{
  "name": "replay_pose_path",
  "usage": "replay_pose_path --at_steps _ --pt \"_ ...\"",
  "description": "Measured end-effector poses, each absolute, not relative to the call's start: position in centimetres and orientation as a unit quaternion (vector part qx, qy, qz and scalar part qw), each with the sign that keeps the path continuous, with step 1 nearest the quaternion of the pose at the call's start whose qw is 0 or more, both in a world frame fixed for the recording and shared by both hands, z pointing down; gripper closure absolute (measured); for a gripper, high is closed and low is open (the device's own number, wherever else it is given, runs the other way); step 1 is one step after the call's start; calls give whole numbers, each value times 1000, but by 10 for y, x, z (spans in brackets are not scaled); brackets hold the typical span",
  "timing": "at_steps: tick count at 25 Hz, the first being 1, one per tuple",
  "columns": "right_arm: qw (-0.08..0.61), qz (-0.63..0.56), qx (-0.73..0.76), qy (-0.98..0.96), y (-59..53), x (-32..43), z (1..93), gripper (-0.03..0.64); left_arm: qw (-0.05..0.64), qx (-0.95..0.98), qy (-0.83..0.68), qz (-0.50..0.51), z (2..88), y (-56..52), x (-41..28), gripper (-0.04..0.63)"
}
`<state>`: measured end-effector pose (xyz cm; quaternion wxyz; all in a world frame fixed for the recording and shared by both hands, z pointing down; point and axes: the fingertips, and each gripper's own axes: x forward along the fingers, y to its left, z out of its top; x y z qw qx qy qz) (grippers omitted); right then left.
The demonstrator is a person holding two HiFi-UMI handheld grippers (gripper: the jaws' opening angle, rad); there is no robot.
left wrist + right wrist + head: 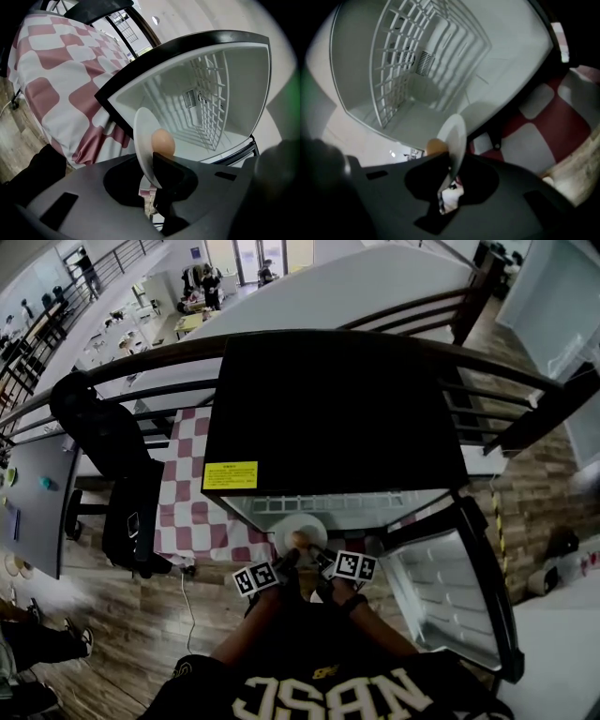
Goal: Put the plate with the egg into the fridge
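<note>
Currently the round white plate [300, 532] carrying the brown egg [299, 540] is hovering at the open mouth of the small black-topped, white-lined fridge [328, 409], level, with the egg sitting near its middle. Both tools are sharing it: the left gripper [152, 171] is pinching the near rim with its jaws narrowly set on the plate, and the right gripper [450, 166] is clamping the rim just beside it. A white wire shelf [211, 108] is showing deeper inside, the fridge door [450, 587] is standing swung out to the right, and a red-and-white checked tablecloth [187, 502] is lying on the left.
</note>
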<state>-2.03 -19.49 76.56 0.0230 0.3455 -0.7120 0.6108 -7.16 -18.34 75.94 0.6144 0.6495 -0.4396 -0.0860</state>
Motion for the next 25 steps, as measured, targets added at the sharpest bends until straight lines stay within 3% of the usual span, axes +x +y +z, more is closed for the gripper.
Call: replay_pose_path --at_steps 25 --pt "23 621 358 -697 -227 -31 775 560 637 632 -435 -82 769 -218 -83 535"
